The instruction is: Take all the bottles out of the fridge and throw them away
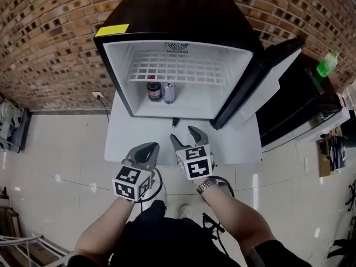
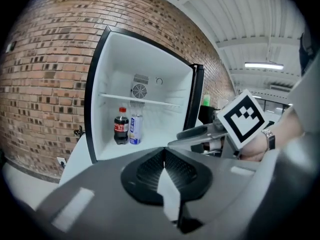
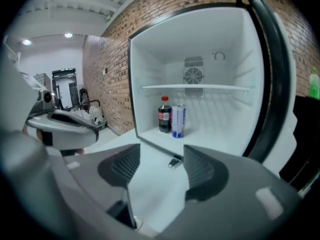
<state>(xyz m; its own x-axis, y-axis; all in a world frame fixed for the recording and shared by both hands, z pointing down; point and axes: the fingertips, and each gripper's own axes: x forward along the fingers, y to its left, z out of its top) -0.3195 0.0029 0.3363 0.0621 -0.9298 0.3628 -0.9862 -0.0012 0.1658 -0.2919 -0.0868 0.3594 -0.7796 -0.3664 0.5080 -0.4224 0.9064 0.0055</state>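
Nearest the person, at 7 o'clock in the head view, the left gripper (image 1: 146,149) is moulded grey plastic with ribbed black pads; its tongs are pressed together with nothing between them. Just beside it, at 6 o'clock, the right gripper (image 1: 186,137) has its tongs spread wide and empty, and a metal wristwatch (image 1: 207,184) sits on the wrist behind it. Both hang over glossy pale floor tiles (image 1: 67,149), at the near edge of a flat white platform (image 1: 128,129). At 12 o'clock on that platform stands the fridge (image 1: 178,15), a boxy black shell with a smooth white lining. Its door (image 1: 261,82) is swung open on the 3 o'clock side. A white wire shelf (image 1: 178,68) crosses the upper part of the cavity. On the fridge floor, left of centre, the cola bottle (image 1: 154,90) stands upright, its long axis vertical and its red cap pointing up; it is dark, rounded plastic with a red label. Touching or nearly touching it at its 3 o'clock is a straight-sided white-and-blue can (image 1: 168,92), also upright. Behind the fridge runs a rough brick wall (image 1: 50,49). Far off at 2 o'clock a green bottle (image 1: 327,64) stands on a black surface.
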